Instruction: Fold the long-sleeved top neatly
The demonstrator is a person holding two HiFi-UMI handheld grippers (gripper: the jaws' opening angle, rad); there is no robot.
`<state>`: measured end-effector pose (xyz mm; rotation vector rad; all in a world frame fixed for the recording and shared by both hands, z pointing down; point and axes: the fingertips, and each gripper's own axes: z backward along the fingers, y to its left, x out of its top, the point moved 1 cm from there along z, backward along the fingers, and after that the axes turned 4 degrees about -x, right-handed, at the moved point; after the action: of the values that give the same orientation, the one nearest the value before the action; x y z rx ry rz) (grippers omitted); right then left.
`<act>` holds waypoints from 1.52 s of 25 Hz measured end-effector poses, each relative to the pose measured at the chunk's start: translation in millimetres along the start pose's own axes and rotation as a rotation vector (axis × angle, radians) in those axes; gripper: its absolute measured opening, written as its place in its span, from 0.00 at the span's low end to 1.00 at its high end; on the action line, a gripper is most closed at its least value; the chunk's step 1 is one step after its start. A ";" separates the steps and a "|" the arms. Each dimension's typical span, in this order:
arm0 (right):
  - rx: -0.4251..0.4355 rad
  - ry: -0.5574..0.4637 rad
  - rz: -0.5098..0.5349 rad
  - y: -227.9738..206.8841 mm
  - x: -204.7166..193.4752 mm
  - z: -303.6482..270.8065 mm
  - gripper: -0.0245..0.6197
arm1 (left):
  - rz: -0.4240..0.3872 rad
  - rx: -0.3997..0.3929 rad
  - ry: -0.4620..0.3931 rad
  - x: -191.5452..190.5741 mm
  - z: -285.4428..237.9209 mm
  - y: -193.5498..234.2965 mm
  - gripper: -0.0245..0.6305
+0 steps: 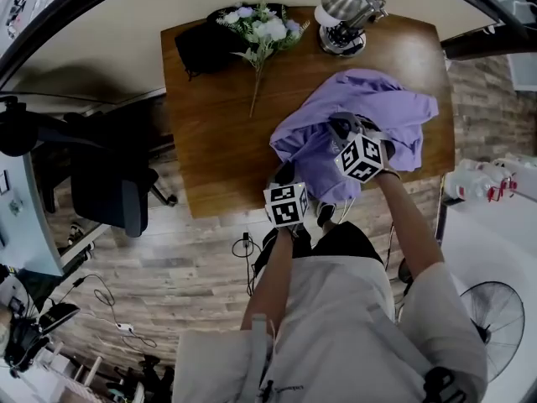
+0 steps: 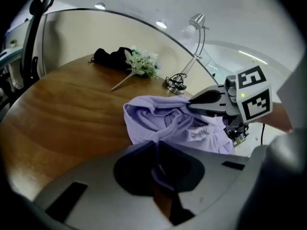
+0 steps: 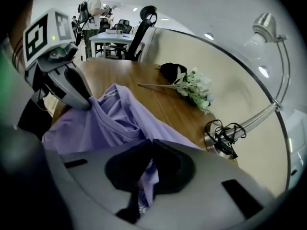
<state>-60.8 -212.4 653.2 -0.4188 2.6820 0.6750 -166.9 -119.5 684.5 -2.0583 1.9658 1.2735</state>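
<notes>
Wooden table (image 1: 210, 149), with bare wood to the front-left of the desk lamp (image 1: 344, 15). Purple long-sleeved top (image 1: 373, 107) is bunched just in front of the lamp and reaches the table's near edge. My left claw (image 2: 156, 152) and right claw (image 3: 146, 162) are both clamped on its fabric. Step, I judge: gathering it to spread flat. Next: draw it toward the bare wood, away from lamp and edge.

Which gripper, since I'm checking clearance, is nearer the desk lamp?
The right gripper, shut on the purple top further up the table; the left gripper grips the top at the near table edge, farther from the lamp.
</notes>
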 end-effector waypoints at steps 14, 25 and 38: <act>-0.255 -0.279 -0.349 -120.4 -16.3 149.6 0.07 | -0.280 -0.010 -0.267 92.6 82.9 -69.1 0.10; -0.295 -0.427 -0.429 -130.9 -68.5 230.2 0.07 | -0.669 -0.082 -0.416 180.2 139.8 -183.8 0.10; -0.441 -0.638 -0.464 -180.2 -68.3 336.0 0.07 | -1.020 -0.022 -0.447 255.7 209.8 -234.2 0.10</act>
<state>150.5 -183.0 329.9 -0.7546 1.7499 1.0358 -112.5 -170.6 286.2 -2.0326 0.5453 1.2725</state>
